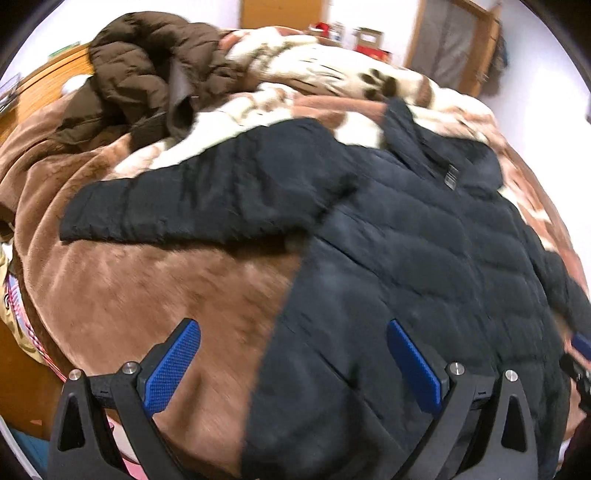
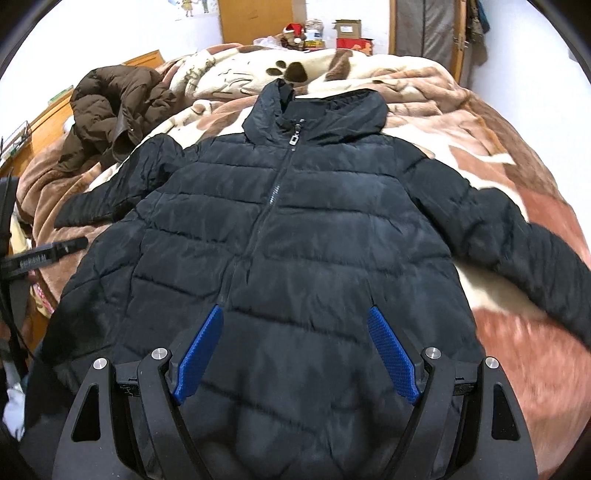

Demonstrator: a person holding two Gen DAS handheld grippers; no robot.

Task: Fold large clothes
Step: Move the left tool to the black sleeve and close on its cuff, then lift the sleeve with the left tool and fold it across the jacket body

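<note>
A black quilted puffer jacket lies flat and zipped on the bed, front up, hood at the far end, both sleeves spread out to the sides. In the left wrist view the jacket fills the right half, its left sleeve stretched across the blanket. My left gripper is open and empty above the jacket's lower left edge. My right gripper is open and empty above the jacket's lower middle. The left gripper shows at the left edge of the right wrist view.
A brown and cream plush blanket covers the bed. A crumpled brown puffer jacket lies at the far left of the bed. Boxes and a toy stand beyond the bed's far end. A wooden headboard is at the left.
</note>
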